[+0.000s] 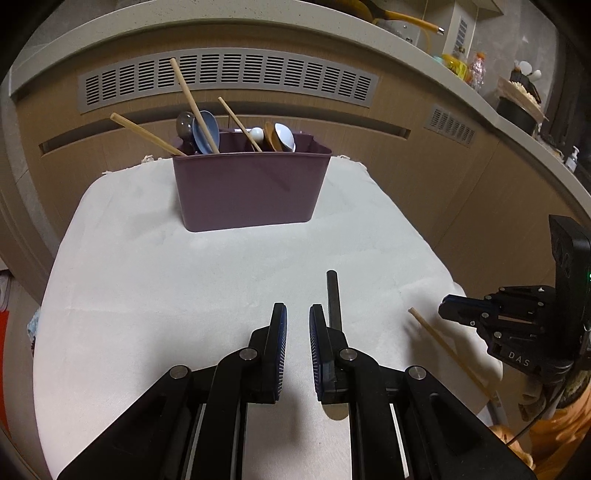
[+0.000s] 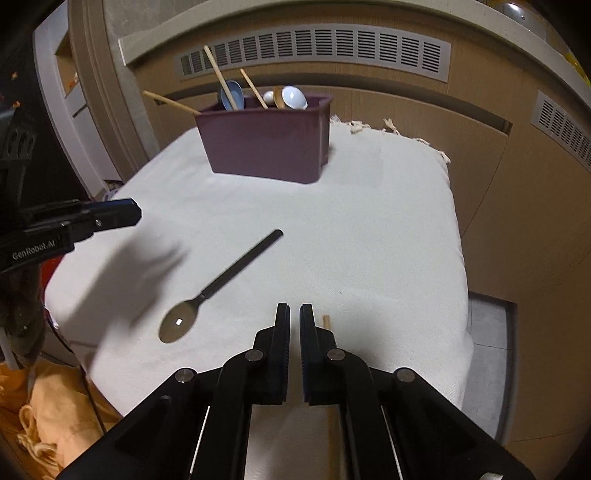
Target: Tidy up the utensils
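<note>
Purple bin [image 1: 251,184], top middle of the picture, already holds spoons and chopsticks. Left on the cloth: a dark spoon [image 2: 221,284] and one chopstick [image 1: 448,354]. The left gripper [image 1: 297,325] is nearly shut on nothing; whether the closed right gripper [image 2: 294,325] pinches the chopstick, I cannot tell.

The spoon [image 1: 333,299] bowl hides behind the left fingers [image 1: 318,347]; the chopstick [image 2: 332,424] runs off at 6 o'clock.

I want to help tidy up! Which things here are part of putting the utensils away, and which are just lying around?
For the job:
purple caddy
chopsticks and spoons standing in it
black-handled spoon on the white cloth
loose chopstick on the cloth

Just lying about:
bottles on the counter
yellow-handled pan
orange fabric
</note>
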### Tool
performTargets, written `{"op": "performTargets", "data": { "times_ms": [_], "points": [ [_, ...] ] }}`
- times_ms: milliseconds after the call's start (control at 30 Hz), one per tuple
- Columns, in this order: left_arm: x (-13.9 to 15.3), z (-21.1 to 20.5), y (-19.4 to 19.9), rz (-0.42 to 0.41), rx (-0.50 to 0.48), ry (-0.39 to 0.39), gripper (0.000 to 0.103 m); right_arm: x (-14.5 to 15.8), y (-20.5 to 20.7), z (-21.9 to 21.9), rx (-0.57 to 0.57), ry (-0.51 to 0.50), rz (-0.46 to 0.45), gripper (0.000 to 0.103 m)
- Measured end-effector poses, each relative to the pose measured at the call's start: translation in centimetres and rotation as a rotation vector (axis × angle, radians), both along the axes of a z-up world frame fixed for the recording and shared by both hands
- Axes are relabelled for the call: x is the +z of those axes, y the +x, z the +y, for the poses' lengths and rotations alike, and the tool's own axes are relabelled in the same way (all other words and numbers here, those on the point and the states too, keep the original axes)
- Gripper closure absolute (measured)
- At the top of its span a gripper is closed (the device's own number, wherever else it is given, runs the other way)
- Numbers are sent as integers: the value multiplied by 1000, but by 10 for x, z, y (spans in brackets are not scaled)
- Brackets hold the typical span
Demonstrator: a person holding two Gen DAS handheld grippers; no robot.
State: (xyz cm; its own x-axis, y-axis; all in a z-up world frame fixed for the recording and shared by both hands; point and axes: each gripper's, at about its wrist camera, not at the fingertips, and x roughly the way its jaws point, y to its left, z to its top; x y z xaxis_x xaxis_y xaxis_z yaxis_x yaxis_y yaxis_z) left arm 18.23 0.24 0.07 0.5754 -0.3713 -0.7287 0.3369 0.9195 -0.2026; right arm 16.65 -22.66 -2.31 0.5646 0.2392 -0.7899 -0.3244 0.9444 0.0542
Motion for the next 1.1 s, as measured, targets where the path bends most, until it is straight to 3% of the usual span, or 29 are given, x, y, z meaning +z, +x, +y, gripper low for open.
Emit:
{"op": "performTargets", "data": {
  "times_ms": [100,300,400,633,767,867,933,1100],
  "points": [
    [-3,-5,-1,29,-44,15,90,3,0,1,-2,-10,-12,98],
    [-37,-46,14,145,-147,112,87,-9,4,-13,-44,-17,32,98],
    [-52,-73,30,184,-180,161,79,-14,0,-20,-44,-17,46,98],
    [-74,-115,67,185,-168,318,78,-23,-11,-31,-25,-51,49,97],
    [-74,-124,78,179,-165,328,78,-33,-12,-30,-7,-70,67,97],
    [-76,-126,80,181,-170,305,82,-39,-8,-31,-6,-59,85,90],
    [-75,-124,78,172,-175,289,91,-41,-6,-30,-6,-53,89,88],
    [-63,-112,56,113,-175,241,91,-43,-2,-22,7,-64,94,87]
  ]
}}
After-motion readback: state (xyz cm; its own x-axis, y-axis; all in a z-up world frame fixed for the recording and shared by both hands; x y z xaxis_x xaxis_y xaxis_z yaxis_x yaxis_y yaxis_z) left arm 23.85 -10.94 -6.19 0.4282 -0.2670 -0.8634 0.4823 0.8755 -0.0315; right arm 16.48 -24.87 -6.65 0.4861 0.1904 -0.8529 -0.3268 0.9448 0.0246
